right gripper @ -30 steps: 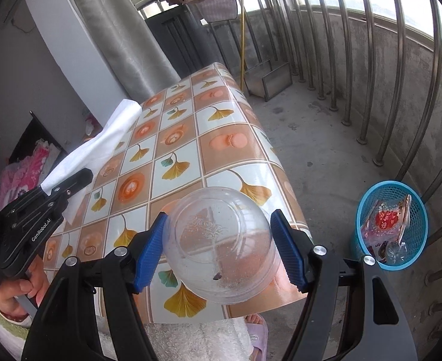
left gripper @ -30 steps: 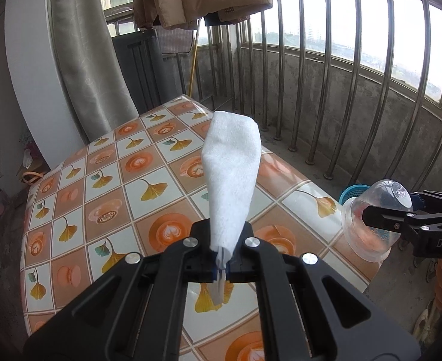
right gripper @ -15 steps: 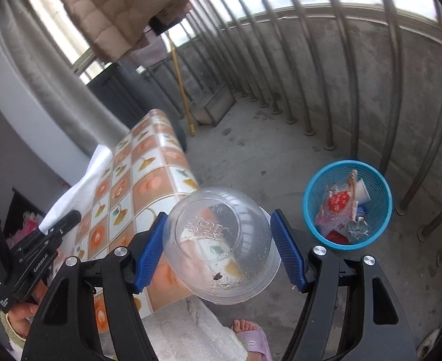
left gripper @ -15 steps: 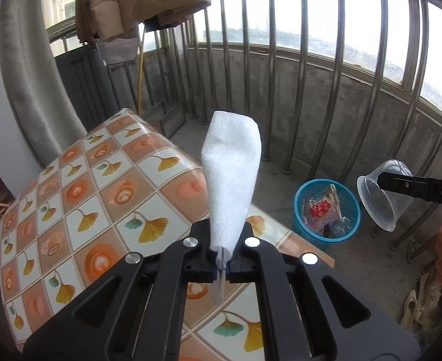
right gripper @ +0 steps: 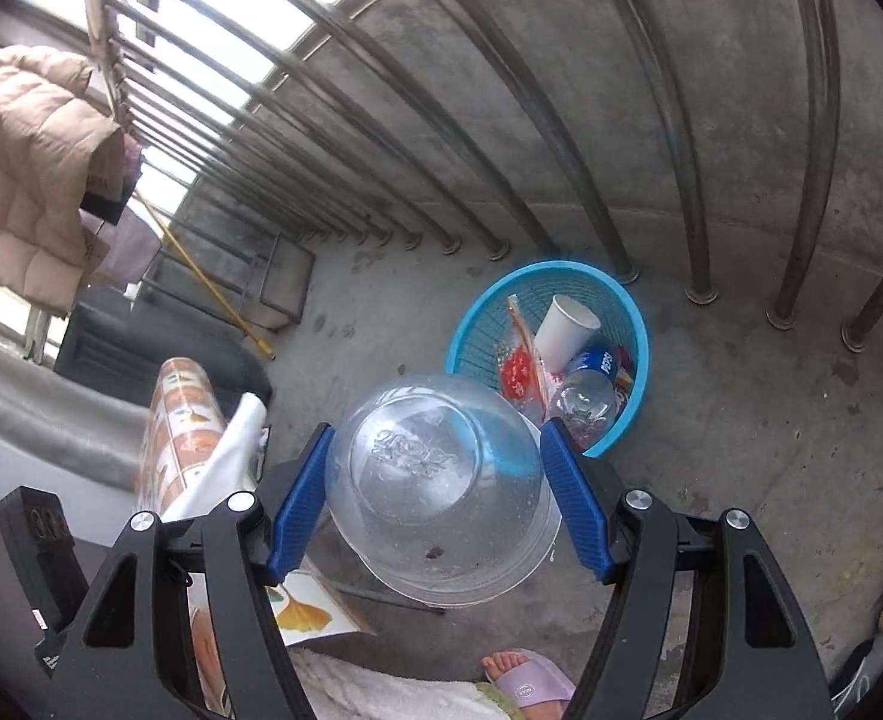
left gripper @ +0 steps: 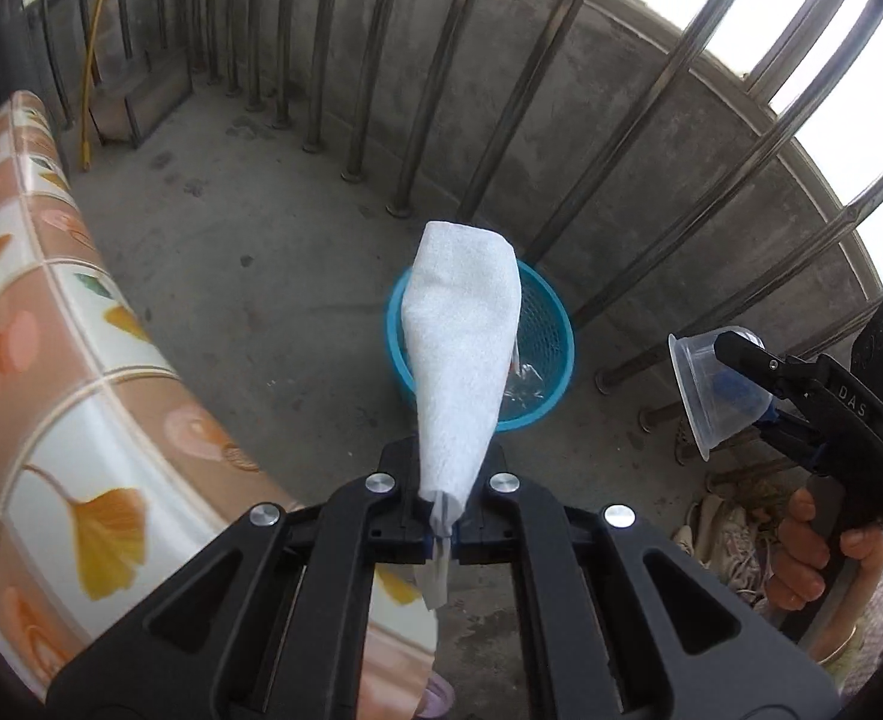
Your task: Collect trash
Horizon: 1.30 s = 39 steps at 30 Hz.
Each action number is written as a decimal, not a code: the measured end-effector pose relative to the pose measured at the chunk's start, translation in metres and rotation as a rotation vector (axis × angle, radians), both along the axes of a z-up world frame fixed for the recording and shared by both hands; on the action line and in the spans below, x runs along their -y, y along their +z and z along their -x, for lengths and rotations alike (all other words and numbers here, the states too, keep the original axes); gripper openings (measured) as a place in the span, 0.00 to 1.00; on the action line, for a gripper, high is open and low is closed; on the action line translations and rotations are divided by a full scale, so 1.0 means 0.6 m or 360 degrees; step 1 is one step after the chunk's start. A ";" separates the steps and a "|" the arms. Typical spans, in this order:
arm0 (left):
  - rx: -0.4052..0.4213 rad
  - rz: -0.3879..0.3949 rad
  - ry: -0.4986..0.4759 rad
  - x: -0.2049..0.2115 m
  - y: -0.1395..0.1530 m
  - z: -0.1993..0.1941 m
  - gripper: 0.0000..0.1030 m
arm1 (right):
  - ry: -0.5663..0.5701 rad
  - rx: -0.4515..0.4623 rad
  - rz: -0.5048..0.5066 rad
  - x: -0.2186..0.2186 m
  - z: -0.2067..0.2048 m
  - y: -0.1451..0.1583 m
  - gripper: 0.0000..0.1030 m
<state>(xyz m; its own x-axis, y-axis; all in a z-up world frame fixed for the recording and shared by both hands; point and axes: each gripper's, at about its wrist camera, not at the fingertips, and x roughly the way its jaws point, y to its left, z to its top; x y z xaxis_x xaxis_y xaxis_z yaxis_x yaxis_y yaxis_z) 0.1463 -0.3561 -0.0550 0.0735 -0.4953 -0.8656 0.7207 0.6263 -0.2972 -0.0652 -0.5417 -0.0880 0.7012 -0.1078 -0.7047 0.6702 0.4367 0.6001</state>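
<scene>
We see the basket (right gripper: 633,324) standing on the floor (right gripper: 741,420) just before the railing (right gripper: 501,120), with a paper cup (right gripper: 567,324) and a bottle (right gripper: 588,387) lying in it. The table (left gripper: 39,360) lies to its left in the left wrist view. Our left tongs (left gripper: 441,531) hold the tissue (left gripper: 462,348) in front of the basket, and our right tongs (right gripper: 435,498) hold the bowl (right gripper: 435,480) near its rim.

You swing both grippers off the table (left gripper: 51,420) toward the blue basket (right gripper: 633,420); the tissue (left gripper: 462,360) now hangs before it, the clear bowl (right gripper: 435,486) just beside.
</scene>
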 end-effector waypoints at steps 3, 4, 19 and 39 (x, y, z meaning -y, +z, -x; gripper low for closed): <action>-0.0081 -0.0069 -0.0014 0.054 -0.044 -0.016 0.01 | -0.0056 0.0000 -0.0066 0.033 -0.016 -0.030 0.66; -0.0121 -0.0088 -0.0013 0.071 -0.060 -0.024 0.01 | -0.0076 0.0003 -0.0087 0.044 -0.024 -0.040 0.66; -0.0435 -0.0221 0.0161 0.232 -0.231 -0.130 0.40 | -0.0459 -0.0086 -0.0515 0.197 -0.131 -0.256 0.71; -0.0040 0.0493 0.0240 -0.009 0.101 -0.064 0.74 | -0.0091 0.0108 0.0240 0.015 -0.120 0.030 0.76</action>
